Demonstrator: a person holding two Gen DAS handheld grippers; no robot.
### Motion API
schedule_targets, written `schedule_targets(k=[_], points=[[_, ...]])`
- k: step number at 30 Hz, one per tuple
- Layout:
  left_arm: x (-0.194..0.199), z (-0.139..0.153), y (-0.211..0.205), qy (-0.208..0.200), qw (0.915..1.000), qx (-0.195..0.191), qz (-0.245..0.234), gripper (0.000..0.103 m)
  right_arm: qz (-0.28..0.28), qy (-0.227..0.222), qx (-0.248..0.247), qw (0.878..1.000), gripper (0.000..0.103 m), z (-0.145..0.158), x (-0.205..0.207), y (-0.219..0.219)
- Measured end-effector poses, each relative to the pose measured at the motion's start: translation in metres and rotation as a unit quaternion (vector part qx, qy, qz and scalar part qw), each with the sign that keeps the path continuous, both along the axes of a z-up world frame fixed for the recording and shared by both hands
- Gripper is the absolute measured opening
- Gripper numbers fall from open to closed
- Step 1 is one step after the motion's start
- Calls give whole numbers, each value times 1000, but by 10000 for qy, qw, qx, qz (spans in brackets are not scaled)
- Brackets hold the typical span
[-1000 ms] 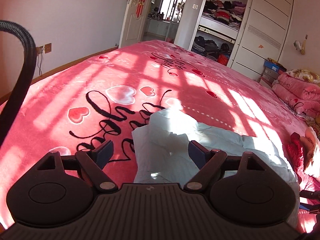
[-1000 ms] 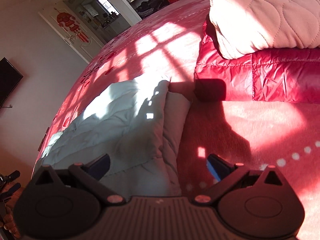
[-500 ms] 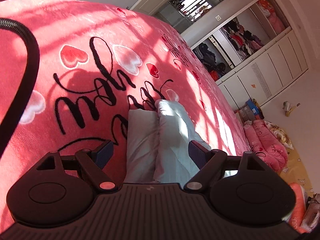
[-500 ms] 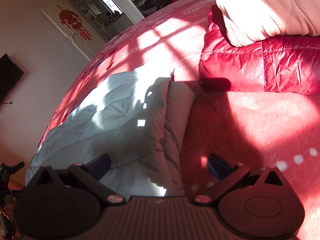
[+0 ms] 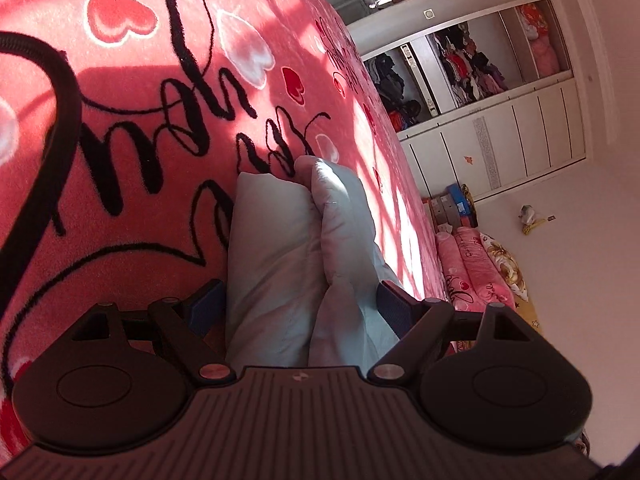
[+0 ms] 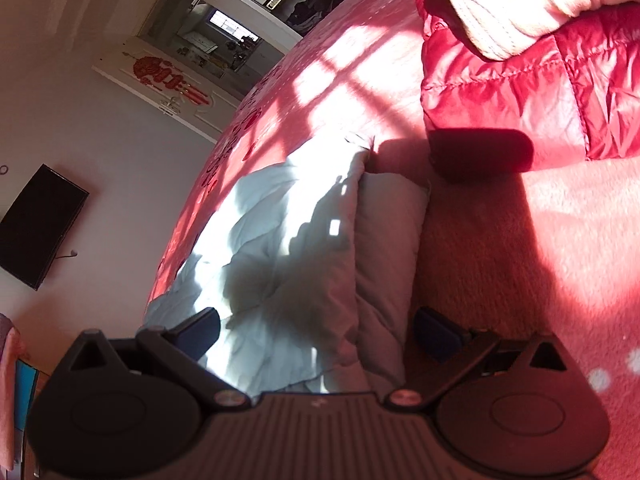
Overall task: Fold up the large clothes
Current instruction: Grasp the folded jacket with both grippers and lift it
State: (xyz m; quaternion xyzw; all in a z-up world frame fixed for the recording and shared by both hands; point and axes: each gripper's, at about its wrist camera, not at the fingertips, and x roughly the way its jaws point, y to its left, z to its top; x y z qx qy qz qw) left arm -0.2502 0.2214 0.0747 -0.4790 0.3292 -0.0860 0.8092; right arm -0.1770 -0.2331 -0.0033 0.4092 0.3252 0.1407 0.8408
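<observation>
A pale blue padded garment lies folded in layers on the pink bed blanket. My left gripper is open, its fingers standing either side of the garment's thick folded edge. The same garment shows in the right wrist view, partly sunlit. My right gripper is open and straddles the garment's other folded edge, one finger over the garment, the other over the blanket.
A red puffer jacket with a cream quilted garment on top lies on the bed beyond the right gripper. A black cable crosses the left view. Open wardrobe and folded pink blankets stand beside the bed.
Both grippers have rolled and dropped closer to the garment's folded edges. The left view has tilted strongly, and the garment's layers now sit between its fingers.
</observation>
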Motion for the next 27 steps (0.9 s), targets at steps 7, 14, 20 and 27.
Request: schedule_targets(k=[7, 14, 20, 27], points=[[3, -3, -5, -93, 9996, -157, -211, 102, 115, -47, 455, 9989, 103, -3, 17, -1], [7, -3, -15, -128, 9991, -30, -415, 103, 588, -119, 335, 9976, 103, 1, 39, 18], [4, -1, -25, -154, 9986, 268, -419, 103, 506, -286, 308, 9978, 100, 1, 36, 27], [6, 1, -38, -152, 9970, 683, -323, 95, 271, -211, -240, 9991, 85, 4, 30, 38]])
